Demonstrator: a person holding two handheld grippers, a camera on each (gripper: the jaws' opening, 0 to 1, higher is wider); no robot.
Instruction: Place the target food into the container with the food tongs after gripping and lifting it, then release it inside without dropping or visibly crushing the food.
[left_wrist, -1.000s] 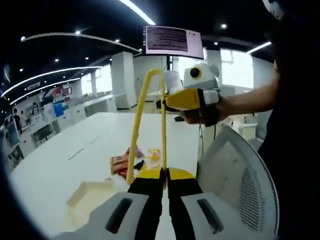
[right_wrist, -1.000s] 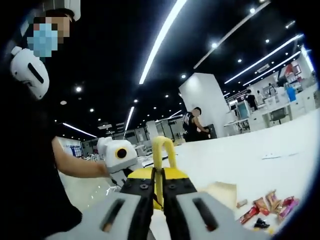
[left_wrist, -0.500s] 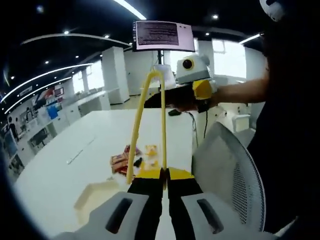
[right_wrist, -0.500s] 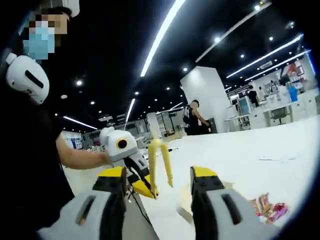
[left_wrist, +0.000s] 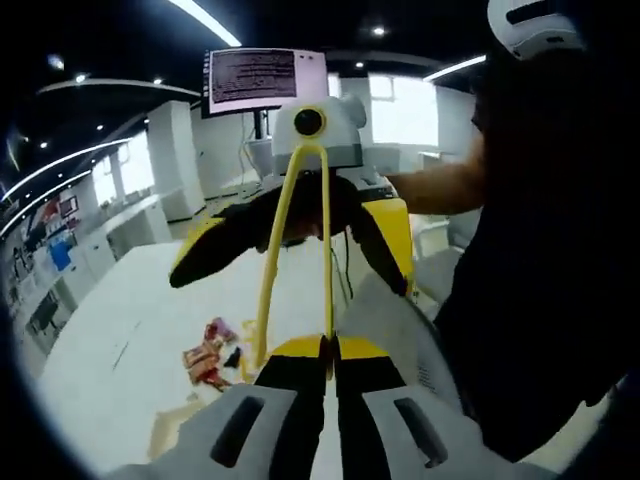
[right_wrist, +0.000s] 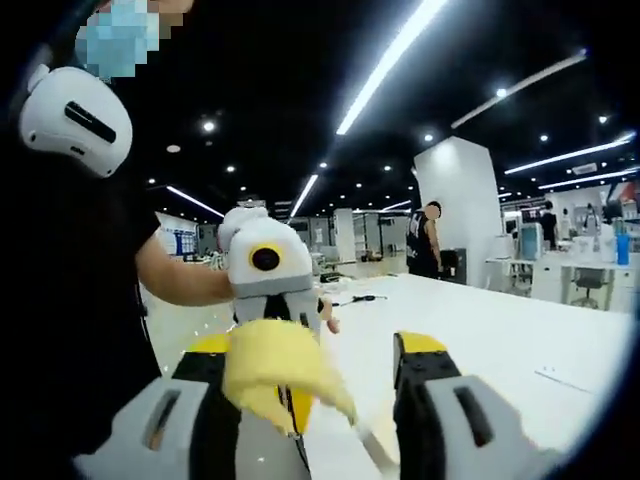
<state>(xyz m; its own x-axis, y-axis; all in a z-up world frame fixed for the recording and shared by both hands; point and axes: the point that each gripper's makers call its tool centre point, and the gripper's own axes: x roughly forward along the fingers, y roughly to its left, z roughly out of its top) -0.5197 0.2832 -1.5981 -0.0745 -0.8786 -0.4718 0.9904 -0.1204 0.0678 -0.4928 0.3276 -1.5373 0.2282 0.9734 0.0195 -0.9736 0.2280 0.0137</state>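
Left gripper (left_wrist: 328, 352): fingers closed together at bottom centre of the left gripper view, pinching the handle end of the yellow tongs (left_wrist: 296, 240). The tongs rise from the fingers as a narrow loop, its bend at upper centre of the frame. Right gripper (left_wrist: 300, 245) faces in from mid-frame, its two fingers spread wide to either side of the tongs, one finger at left of centre, the other at right of centre; whether they touch the tongs cannot be told. White worktop (left_wrist: 110, 360) runs down the left half of the frame. Snack packets (left_wrist: 207, 355) lie on it at lower left, well apart from the fingers and the tongs. Pale container (left_wrist: 172, 432) sits at lower left below the packets, partly cut off by the gripper body. Right gripper view: right gripper (right_wrist: 328, 395) with fingers wide open, nothing between the tips. The yellow tongs (right_wrist: 283, 380) show blurred, just inside the left-hand finger at bottom centre. Left gripper (right_wrist: 268, 275) at centre left, held by a hand (right_wrist: 215, 285); its fingers hidden behind the tongs.
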